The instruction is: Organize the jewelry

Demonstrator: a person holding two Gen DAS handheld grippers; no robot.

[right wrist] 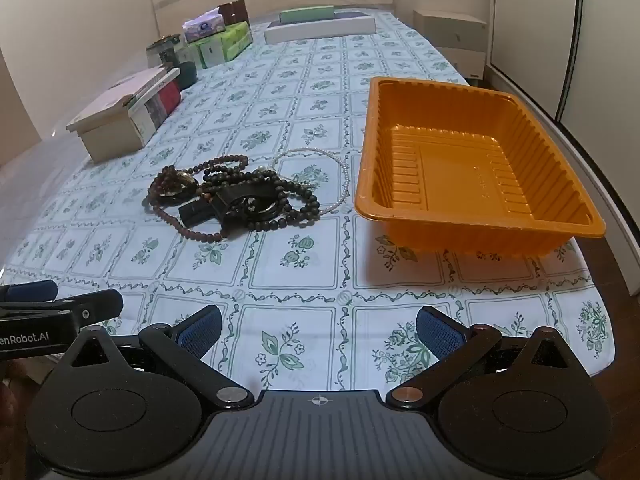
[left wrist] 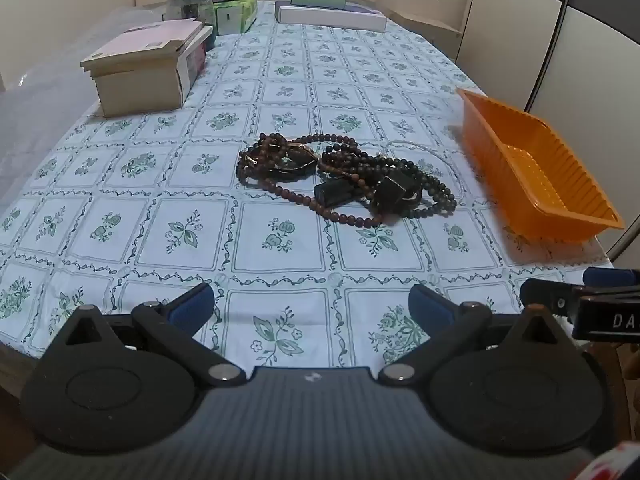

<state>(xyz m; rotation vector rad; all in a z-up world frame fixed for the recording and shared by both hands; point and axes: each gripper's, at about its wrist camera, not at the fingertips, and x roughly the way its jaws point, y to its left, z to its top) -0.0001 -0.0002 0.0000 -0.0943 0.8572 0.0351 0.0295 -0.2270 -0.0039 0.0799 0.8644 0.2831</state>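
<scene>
— Starting from the tools: how are the jaws being held?

— Both are being held spread wide, with nothing between them. The left gripper (left wrist: pixel 311 307) is being kept low over the near edge of the table, tilted down toward the cloth, and the right gripper (right wrist: pixel 319 327) is being kept just beside it in the same pose.

— And where is the jewelry being kept?

— A tangled jewelry pile (left wrist: pixel 344 176) is lying on the flowered tablecloth (right wrist: pixel 296 276), ahead of both tools and well apart from the blue pads. Dark and brown bead strands are being seen knotted around some black pieces, and a white pearl strand (right wrist: pixel 340 178) is trailing off the pile toward the tray.

— Is anything being held in the tray?

— Nothing is being shown inside the orange tray (right wrist: pixel 476 216); only its ribbed floor is being seen. It is standing near the pile, on the right-hand side.

— What other containers are being shown?

— A cream lidded box (left wrist: pixel 138 78) is sitting at the left, shut, so its contents cannot be told. Behind it, a green jar (left wrist: pixel 190 8) and tissue packs (right wrist: pixel 218 38) are being kept, and flat boxes (right wrist: pixel 320 26) are lying at the far end.
</scene>
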